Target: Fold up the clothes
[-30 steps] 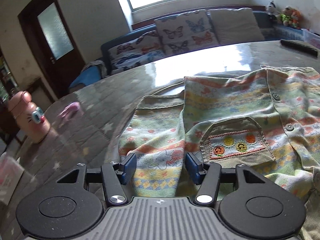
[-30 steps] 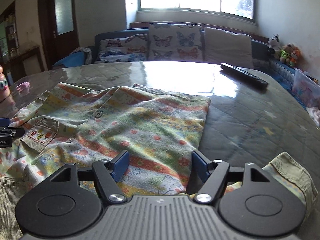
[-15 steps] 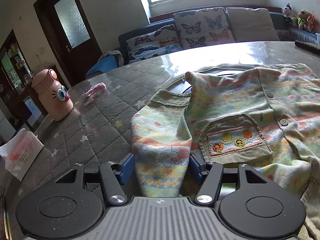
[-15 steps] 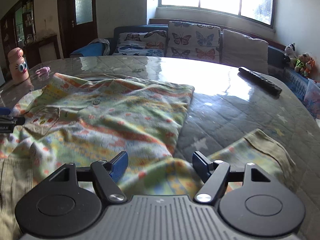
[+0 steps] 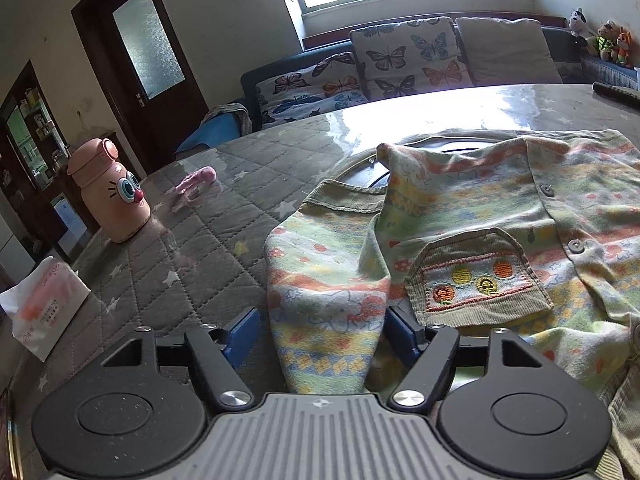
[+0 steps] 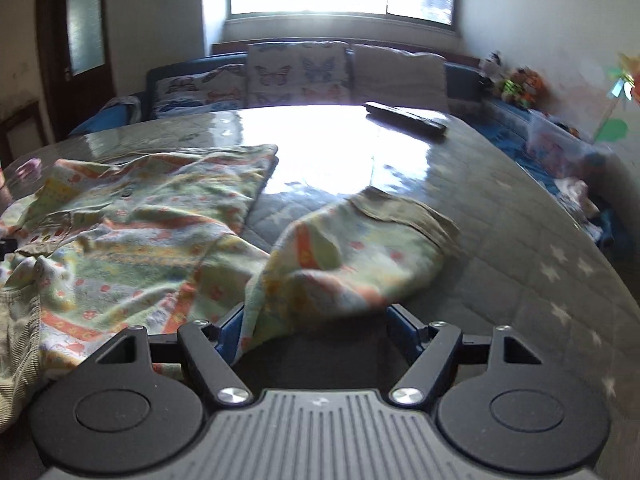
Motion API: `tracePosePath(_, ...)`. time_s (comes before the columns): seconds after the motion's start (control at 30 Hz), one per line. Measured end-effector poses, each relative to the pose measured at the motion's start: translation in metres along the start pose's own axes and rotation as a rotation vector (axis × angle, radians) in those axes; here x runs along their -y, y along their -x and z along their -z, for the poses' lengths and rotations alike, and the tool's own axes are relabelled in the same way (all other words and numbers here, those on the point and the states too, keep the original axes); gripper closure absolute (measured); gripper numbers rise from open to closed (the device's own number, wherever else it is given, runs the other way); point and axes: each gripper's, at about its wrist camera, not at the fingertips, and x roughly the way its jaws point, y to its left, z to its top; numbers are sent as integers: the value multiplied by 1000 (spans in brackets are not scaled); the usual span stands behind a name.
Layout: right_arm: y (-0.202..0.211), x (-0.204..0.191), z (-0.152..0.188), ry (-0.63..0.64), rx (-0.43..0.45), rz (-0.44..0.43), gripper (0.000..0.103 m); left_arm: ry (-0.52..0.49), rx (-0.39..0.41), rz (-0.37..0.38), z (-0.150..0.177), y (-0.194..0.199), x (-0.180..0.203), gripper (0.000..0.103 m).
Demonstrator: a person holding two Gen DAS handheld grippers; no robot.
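Pastel-striped knit, in bands of green, yellow and orange, makes up the child's cardigan (image 5: 500,216) that lies spread on the table (image 5: 192,256), front side up, its row of grey buttons (image 5: 575,245) running down the placket. A corduroy patch pocket (image 5: 476,280) with embroidered round fruits sits on the chest, beside the buttons. The sleeve (image 5: 324,304) nearest the pocket is folded down along the cardigan's edge, and its lower part lies between the spread blue fingers of the left gripper (image 5: 320,332), which are parted wide and not pressed onto the cloth. On the far side of the cardigan from the pocket, the other sleeve (image 6: 352,256), ending in a corduroy cuff (image 6: 408,212), is raised off the table and drapes toward the right gripper (image 6: 316,324); those fingers also stand apart, with cloth hanging against the left one. That view is blurred.

Away from the cardigan on the pocket side, a pink bottle with cartoon eyes (image 5: 110,192) stands on the quilted table cover, a small pink item (image 5: 196,178) lies between it and the cardigan's collar, and a tissue packet (image 5: 42,304) sits near the table edge. Beyond the cardigan, a dark remote control (image 6: 406,119) rests on the table. A sofa with butterfly cushions (image 5: 408,56) stands behind the table.
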Motion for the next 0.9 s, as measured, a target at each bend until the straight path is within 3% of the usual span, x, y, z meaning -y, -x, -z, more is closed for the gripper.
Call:
tracePosePath(0.17, 12, 5, -2, -35, 12, -1, 30, 4, 3, 1, 0, -2, -2, 26)
tracePosePath(0.3, 21, 1, -16, -17, 75, -2, 30, 4, 7, -4, 0, -3, -2, 25)
tracePosePath(0.5, -11, -7, -51, 45, 86, -1, 39, 5, 7, -1, 0, -3, -3, 24)
tracePosePath(0.73, -78, -5, -77, 60, -15, 16, 59, 14, 6, 1, 1, -3, -5, 21)
tracePosePath(0.9, -93, -6, -75, 85, -39, 34, 77, 16, 9, 1, 2, -3, -6, 20)
